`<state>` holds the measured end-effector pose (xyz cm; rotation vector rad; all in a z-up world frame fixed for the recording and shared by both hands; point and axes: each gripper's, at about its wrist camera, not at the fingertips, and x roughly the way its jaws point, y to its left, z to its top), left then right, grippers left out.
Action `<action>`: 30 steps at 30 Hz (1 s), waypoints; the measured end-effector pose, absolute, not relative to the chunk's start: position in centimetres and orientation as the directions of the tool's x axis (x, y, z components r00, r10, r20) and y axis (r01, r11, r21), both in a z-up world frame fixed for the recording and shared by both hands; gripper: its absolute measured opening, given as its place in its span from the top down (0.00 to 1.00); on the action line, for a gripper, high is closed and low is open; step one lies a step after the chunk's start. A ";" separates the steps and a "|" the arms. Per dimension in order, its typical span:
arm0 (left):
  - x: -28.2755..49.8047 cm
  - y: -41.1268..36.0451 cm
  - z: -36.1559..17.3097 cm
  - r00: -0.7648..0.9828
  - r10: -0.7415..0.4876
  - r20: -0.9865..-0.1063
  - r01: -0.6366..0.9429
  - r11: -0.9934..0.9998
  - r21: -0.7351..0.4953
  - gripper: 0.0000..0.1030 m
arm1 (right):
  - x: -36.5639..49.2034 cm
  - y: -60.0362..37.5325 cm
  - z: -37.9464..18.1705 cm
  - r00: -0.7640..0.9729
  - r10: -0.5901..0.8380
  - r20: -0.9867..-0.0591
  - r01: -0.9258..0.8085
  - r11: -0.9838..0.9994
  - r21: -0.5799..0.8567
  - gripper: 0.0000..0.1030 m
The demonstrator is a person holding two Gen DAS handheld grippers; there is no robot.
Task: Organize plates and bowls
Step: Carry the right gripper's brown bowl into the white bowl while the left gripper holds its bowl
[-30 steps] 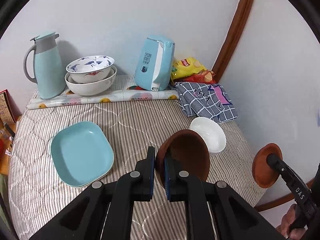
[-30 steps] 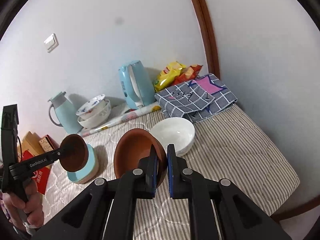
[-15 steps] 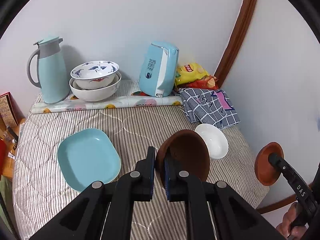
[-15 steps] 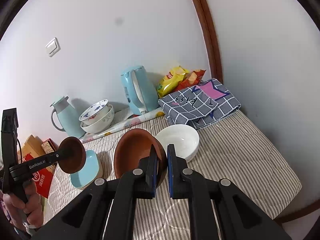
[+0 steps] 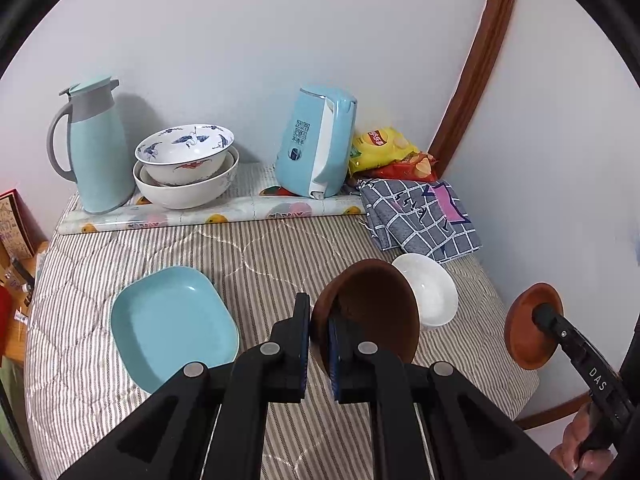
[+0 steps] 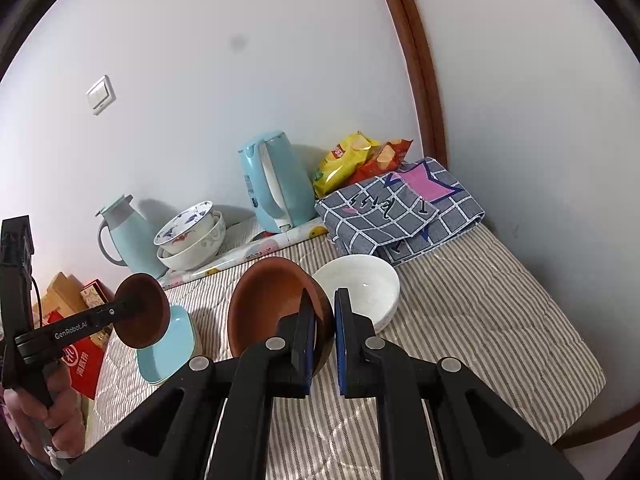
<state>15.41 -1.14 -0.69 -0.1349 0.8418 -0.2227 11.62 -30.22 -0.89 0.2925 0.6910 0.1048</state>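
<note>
My left gripper [image 5: 319, 340] is shut on the rim of a brown bowl [image 5: 372, 308] and holds it above the striped table; it also shows in the right wrist view [image 6: 140, 312]. My right gripper [image 6: 323, 332] is shut on the rim of a second brown bowl [image 6: 268, 300], held in the air; it also shows in the left wrist view [image 5: 524, 324]. A white bowl [image 5: 430, 288] sits on the table right of centre. A light blue square plate [image 5: 172, 320] lies at the left. Two stacked patterned bowls [image 5: 186, 168] stand at the back.
A light blue thermos jug [image 5: 94, 144] and a light blue kettle [image 5: 316, 148] stand by the wall on a rolled patterned mat [image 5: 208, 214]. Snack bags [image 5: 384, 152] and a folded checked cloth [image 5: 420, 216] lie at the back right. Boxes [image 6: 76, 344] sit beyond the left edge.
Both grippers have risen and drawn back a little with their brown bowls; the table and objects look lower and farther. Nothing on the table moved.
</note>
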 end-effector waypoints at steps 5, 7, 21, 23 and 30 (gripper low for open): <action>16.3 -1.5 -0.9 0.638 -0.247 -0.729 0.144 0.969 -0.202 0.92 | 12.6 -30.3 -1.4 0.759 0.188 -0.623 0.008 0.955 0.297 0.91; 16.7 -1.7 -1.1 0.634 -0.247 -0.733 0.146 0.969 -0.199 0.92 | 13.1 -30.4 -1.7 0.755 0.189 -0.629 0.011 0.954 0.300 0.91; 20.7 -2.7 -2.1 0.618 -0.237 -0.750 0.143 0.971 -0.190 0.92 | 17.3 -31.0 -4.3 0.715 0.197 -0.671 0.025 0.952 0.306 0.91; 21.3 -2.7 -2.3 0.616 -0.235 -0.752 0.139 0.972 -0.190 0.92 | 17.8 -31.1 -4.7 0.710 0.193 -0.678 0.027 0.953 0.301 0.91; 23.7 -4.1 -3.1 0.602 -0.237 -0.762 0.156 0.971 -0.179 0.92 | 20.3 -30.9 -6.6 0.679 0.174 -0.713 0.042 0.961 0.275 0.91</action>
